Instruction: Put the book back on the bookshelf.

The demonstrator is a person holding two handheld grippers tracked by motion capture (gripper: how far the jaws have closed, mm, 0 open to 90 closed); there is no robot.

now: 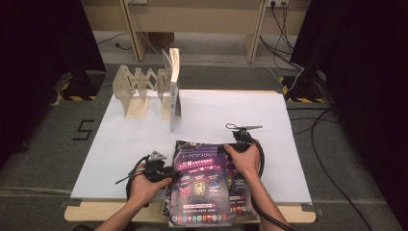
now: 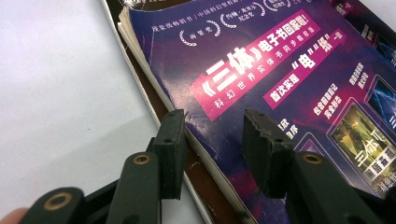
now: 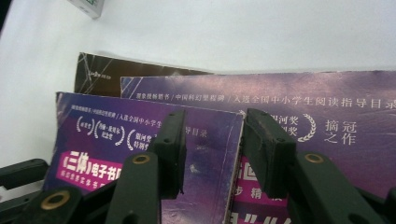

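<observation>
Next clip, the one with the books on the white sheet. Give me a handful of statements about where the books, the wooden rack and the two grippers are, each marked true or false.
1. The top book of the stack lies flat at the near edge of the table. True.
2. The wooden rack holds three books. False: one book stands upright at its right end.
3. The left gripper straddles the top book's left edge with its jaws apart. True.
4. The right gripper is clamped on the wooden rack. False: its jaws stand apart over the right edge of the top book, far from the rack.
5. The stack lies on bare wood. False: it lies mostly on the white sheet.
</observation>
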